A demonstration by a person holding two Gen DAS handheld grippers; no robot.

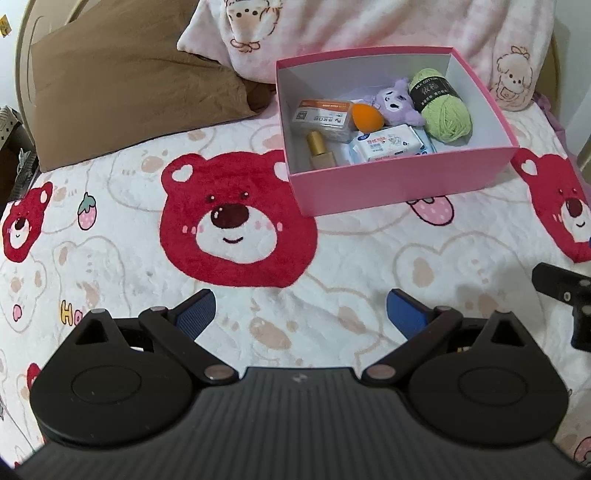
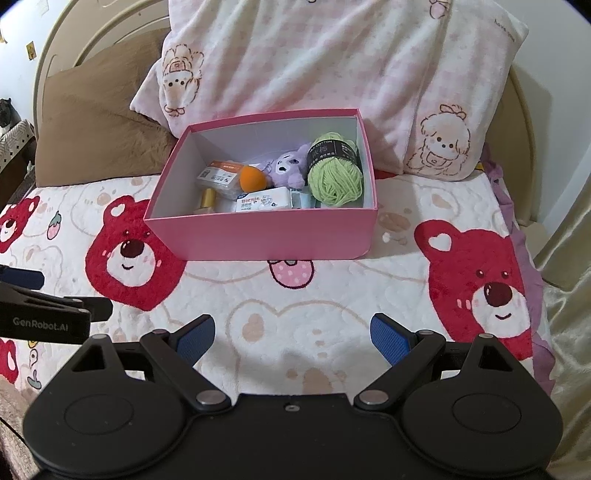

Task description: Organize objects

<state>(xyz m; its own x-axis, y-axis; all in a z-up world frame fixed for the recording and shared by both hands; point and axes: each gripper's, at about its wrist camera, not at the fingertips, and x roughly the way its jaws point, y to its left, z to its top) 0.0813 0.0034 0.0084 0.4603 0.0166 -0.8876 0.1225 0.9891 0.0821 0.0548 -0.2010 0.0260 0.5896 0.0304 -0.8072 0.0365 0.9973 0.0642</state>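
A pink box stands on the bed. Inside lie a green yarn ball, a purple plush, an orange sponge, a wipes pack, a gold-capped bottle and a clear case. My left gripper is open and empty, low over the blanket in front of the box. My right gripper is open and empty, also in front of the box.
The bed has a white blanket with red bear faces. A brown pillow and a pink plush pillow lie behind the box. The other gripper shows at each view's edge.
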